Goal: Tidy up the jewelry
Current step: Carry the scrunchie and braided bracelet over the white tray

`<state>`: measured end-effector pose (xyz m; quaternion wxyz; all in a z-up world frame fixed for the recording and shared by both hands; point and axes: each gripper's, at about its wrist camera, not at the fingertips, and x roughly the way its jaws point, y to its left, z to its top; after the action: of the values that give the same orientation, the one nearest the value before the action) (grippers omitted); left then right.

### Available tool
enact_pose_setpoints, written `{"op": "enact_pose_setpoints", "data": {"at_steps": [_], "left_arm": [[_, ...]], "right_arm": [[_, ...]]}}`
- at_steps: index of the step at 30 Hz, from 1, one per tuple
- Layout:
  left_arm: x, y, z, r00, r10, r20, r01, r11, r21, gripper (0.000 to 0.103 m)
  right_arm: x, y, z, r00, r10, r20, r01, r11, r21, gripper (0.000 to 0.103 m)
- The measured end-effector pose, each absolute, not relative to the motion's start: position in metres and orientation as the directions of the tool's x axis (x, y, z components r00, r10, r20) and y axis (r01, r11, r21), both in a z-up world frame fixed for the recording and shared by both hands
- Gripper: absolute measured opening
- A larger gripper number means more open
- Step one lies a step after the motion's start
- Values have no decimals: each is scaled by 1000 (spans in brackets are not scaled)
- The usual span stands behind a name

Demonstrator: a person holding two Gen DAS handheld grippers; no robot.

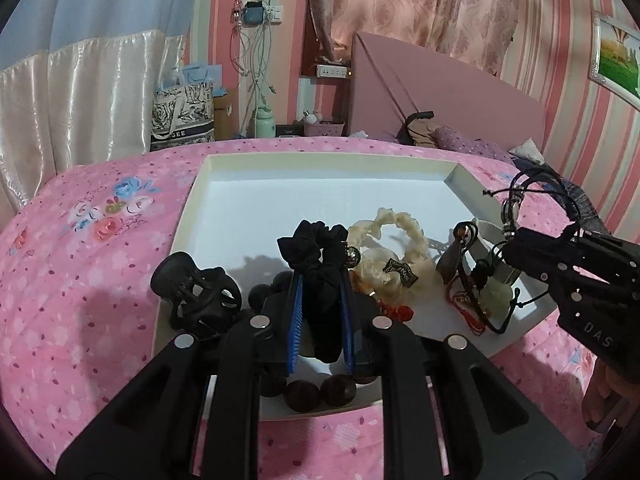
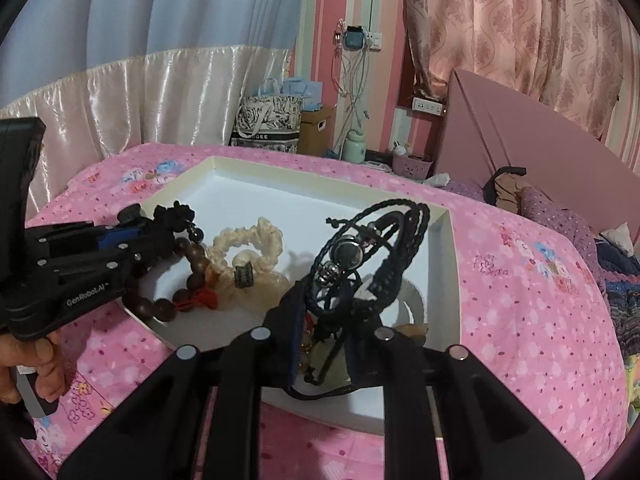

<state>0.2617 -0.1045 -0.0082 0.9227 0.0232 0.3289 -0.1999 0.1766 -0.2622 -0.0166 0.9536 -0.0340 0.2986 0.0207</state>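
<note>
We have both tools over the white tray [image 1: 192, 216] that sits on the pink bed [image 1: 80, 272], and each carries something. The left tool [image 1: 320, 320] is clenched on the black scrunchie [image 1: 316, 256], which stands upright between its blue pads above the tray's near edge, beside the black hair claw [image 1: 196, 292] at the near left corner. The right tool [image 2: 320, 340] is clamped on a bundle of black braided cord bracelets [image 2: 372, 240], looping upward above the near right corner. The tray's far half lies bare ahead of both tools, so we judge either load could be set down there; the left one is nearer the far left corner.
</note>
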Motion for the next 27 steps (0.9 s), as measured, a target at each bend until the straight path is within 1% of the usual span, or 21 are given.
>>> {"op": "enact_pose_setpoints", "data": {"at_steps": [4, 9, 17, 27], "left_arm": [[260, -107, -9, 703, -353, -617, 383, 920, -89, 15], [262, -113, -13, 701, -350, -621, 388, 918, -78, 15], [269, -110, -19, 685, -354, -636, 378, 920, -104, 16], [270, -113, -24, 686, -332, -647, 363, 927, -91, 19]], "right_arm": [[178, -267, -24, 813, 17, -583, -49, 998, -40, 17], [180, -273, -28, 805, 47, -592, -51, 999, 11, 19], [184, -278, -35, 795, 71, -602, -50, 997, 52, 19], [185, -279, -35, 794, 70, -603, -50, 997, 50, 19]]}}
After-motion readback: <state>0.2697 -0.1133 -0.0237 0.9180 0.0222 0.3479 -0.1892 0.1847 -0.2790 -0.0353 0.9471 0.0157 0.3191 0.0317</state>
